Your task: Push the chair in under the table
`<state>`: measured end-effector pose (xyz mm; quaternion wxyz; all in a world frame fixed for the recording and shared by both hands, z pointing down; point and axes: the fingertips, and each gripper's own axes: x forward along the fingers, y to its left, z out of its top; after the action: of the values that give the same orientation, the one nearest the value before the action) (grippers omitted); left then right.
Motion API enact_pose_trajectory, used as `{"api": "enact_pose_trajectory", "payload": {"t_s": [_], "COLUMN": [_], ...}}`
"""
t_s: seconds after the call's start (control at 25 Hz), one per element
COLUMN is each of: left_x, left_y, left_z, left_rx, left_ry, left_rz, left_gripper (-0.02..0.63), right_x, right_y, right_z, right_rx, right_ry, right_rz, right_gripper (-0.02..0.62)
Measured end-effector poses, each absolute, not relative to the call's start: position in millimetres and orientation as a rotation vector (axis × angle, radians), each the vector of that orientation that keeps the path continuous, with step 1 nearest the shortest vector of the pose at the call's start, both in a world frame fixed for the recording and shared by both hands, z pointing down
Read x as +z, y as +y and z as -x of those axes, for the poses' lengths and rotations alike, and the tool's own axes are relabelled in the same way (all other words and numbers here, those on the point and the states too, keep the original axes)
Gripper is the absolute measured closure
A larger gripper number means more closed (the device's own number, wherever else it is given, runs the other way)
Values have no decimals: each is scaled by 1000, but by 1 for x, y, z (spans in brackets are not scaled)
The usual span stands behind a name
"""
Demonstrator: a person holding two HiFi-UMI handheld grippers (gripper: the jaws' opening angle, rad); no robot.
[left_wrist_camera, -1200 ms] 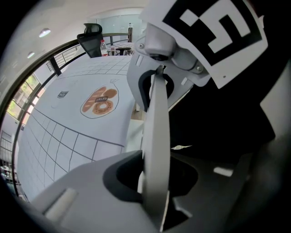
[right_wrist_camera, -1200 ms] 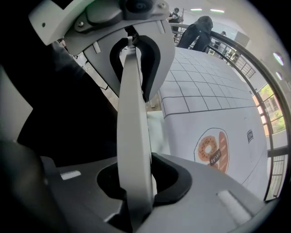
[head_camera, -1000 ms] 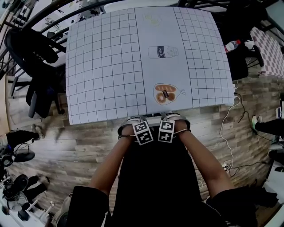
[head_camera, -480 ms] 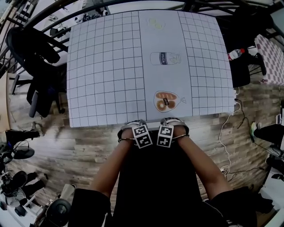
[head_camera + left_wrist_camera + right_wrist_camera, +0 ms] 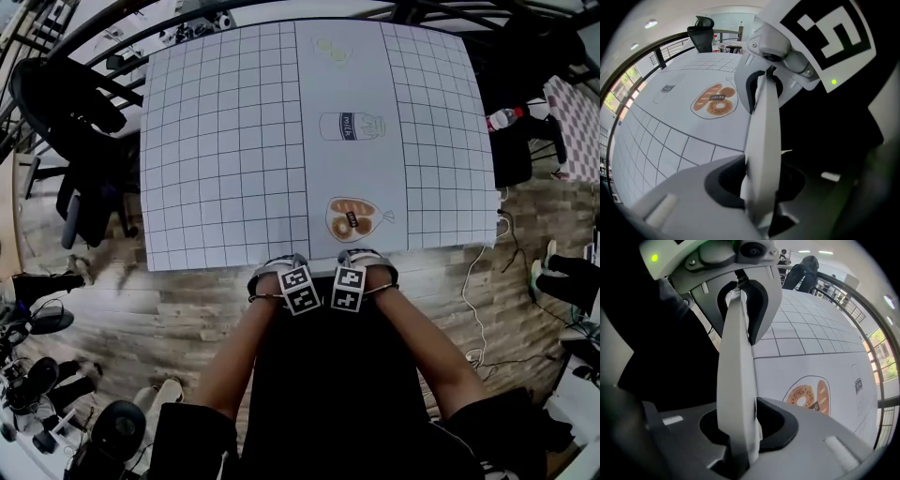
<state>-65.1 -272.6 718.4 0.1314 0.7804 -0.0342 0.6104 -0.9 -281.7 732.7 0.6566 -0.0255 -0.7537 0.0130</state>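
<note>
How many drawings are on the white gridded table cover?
3, along its plain centre strip: a faint pale drawing at the far end, a milk bottle drawing midway, a bread-and-doughnut drawing at the near edge.

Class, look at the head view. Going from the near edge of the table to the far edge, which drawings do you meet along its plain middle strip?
bread drawing → milk bottle drawing → faint yellowish drawing

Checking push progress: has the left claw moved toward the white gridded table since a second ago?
No. The left claw sits as close to the white gridded table's near edge as before.
</note>
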Motion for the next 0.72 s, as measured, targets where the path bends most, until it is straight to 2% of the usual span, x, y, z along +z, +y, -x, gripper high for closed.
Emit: {"api": "enact_pose_trajectory", "payload": {"t_s": [0.32, 0.56, 0.72], "left_x": [726, 731, 732], "left_y": [-273, -272, -274], "left_z": [66, 67, 66], "left_rx": [1771, 1770, 1751], "left_ry": [-94, -110, -135], "left_rz": [-2271, -2266, -2264], "left_gripper": [492, 488, 457], "right_x": [740, 745, 746], "right_y": [-284, -283, -282], "right_z": [2, 3, 0], "right_rx": [9, 15, 8], "right_ry": [-1704, -1708, -1698], "right_rz": [77, 65, 71], "right_gripper": [489, 505, 486]}}
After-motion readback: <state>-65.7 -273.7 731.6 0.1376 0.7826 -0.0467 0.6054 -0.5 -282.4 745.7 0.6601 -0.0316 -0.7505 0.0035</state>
